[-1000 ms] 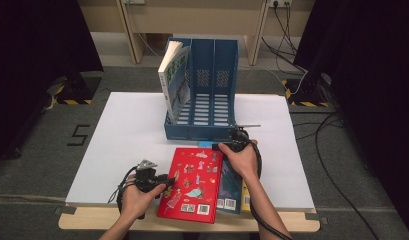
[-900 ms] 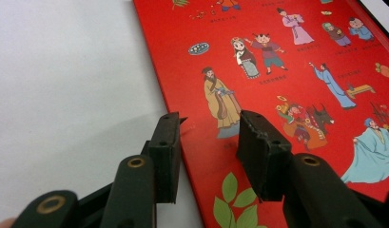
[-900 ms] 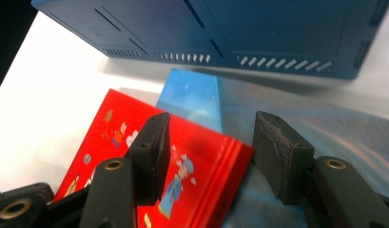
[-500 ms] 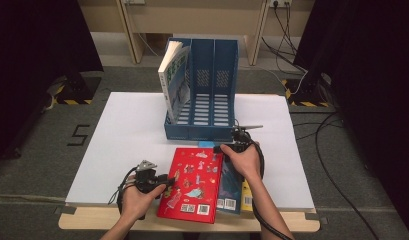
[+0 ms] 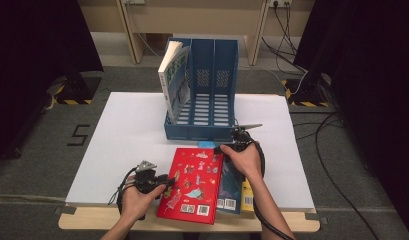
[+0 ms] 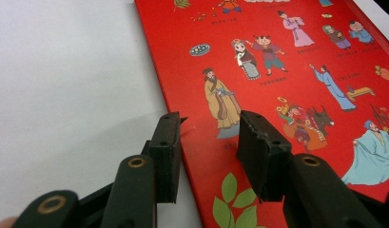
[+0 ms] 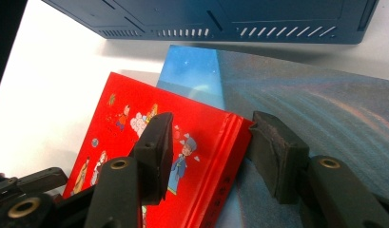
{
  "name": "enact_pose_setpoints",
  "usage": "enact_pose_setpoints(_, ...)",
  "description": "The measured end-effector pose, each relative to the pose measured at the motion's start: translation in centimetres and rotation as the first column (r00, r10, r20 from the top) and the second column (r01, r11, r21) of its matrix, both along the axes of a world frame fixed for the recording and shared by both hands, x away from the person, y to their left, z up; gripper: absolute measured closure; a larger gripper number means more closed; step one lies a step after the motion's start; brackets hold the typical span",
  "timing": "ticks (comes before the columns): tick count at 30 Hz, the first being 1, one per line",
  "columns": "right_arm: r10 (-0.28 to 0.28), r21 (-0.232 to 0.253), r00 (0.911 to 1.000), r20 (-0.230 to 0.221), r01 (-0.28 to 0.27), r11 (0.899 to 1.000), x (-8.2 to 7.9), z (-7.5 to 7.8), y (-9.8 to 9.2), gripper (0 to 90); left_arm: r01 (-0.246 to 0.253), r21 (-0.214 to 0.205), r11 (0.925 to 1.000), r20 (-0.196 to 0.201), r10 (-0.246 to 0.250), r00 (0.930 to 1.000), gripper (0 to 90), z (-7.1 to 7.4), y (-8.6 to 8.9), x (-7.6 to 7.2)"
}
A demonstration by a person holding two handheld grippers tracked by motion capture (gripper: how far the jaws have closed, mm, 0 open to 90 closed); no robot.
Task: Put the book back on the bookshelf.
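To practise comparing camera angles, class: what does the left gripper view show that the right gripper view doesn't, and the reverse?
Left gripper view: the left gripper holds its black jaws open astride the long edge of the red picture-covered hardback book, near painted figures and green leaves. Right gripper view: the right gripper, whose jaws have just been closing slightly, has that book's spine corner between them; a blue-covered book lies underneath, and the dark blue plastic file rack stands behind. Shared: the red book and the white tabletop.
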State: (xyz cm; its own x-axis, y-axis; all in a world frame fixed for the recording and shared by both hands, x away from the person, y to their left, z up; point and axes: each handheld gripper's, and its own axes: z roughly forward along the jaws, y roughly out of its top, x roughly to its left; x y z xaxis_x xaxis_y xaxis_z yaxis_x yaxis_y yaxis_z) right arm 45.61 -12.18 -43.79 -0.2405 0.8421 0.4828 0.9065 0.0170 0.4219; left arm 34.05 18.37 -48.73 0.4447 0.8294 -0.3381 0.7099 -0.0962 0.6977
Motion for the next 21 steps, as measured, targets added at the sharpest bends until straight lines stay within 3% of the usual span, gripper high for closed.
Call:
enact_pose_setpoints(6,-0.018,-0.018,0.9998,-0.012,0.017,1.000,0.1,0.1,0.4,53.2,-0.006,-0.004,1.0000,-0.003,0.006,1.0000,59.0,0.0,-0.1,0.0)
enact_pose_setpoints(11,-0.038,-0.040,0.9990,-0.023,0.037,0.998,0.3,0.1,0.4,61.2,-0.003,0.002,1.0000,0.001,0.003,1.0000,59.0,0.0,-0.2,-0.1)
enact_pose_setpoints(16,-0.061,0.009,0.9966,-0.055,0.061,0.998,0.6,0.1,0.0,66.3,0.008,0.002,1.0000,0.002,-0.008,1.0000,58.9,0.0,0.0,-0.1)
enact_pose_setpoints(20,-0.068,0.069,0.9951,-0.072,0.073,0.995,0.7,-0.1,-0.8,71.3,0.023,-0.012,0.9997,0.002,-0.023,0.9997,58.4,0.0,0.2,-0.1)
enact_pose_setpoints(21,-0.066,0.083,0.9952,-0.072,0.072,0.994,0.8,-0.1,-1.0,72.3,0.036,-0.032,0.9988,-0.005,-0.036,0.9993,57.6,0.0,0.5,0.1)
